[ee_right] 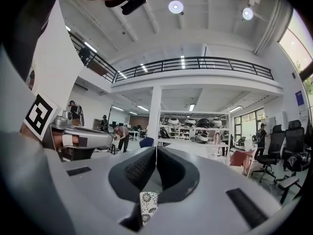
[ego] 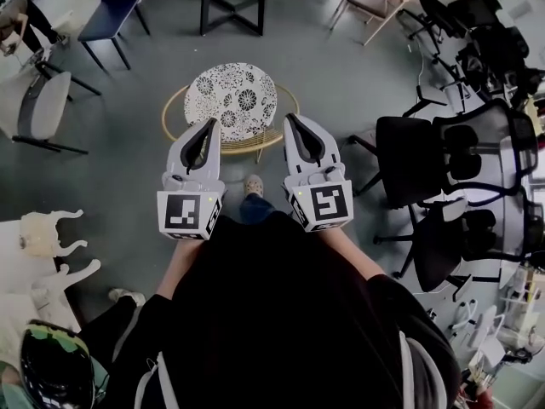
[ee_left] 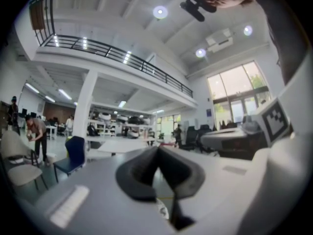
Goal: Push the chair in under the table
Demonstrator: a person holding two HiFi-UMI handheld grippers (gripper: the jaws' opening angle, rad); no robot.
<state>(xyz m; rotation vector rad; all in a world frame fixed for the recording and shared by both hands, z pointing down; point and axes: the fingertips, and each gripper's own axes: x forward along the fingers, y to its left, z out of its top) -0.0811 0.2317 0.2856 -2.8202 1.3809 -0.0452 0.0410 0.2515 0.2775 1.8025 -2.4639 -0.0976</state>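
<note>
The left hand-held gripper (ego: 207, 128) and right hand-held gripper (ego: 294, 123) are both closed and empty, tips by the patterned chair (ego: 232, 99) in mid-frame. Pushed off-centre (the seat is round) it may swivel and strike the table legs (ego: 262, 2) at the top.

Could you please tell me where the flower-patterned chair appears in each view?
Head view: the chair sits just above centre.
Left gripper view: a sliver of the chair shows low, below the jaws.
Right gripper view: a patterned strip of it shows low, below the jaws.
Shared landmark: the blue chair.
</note>
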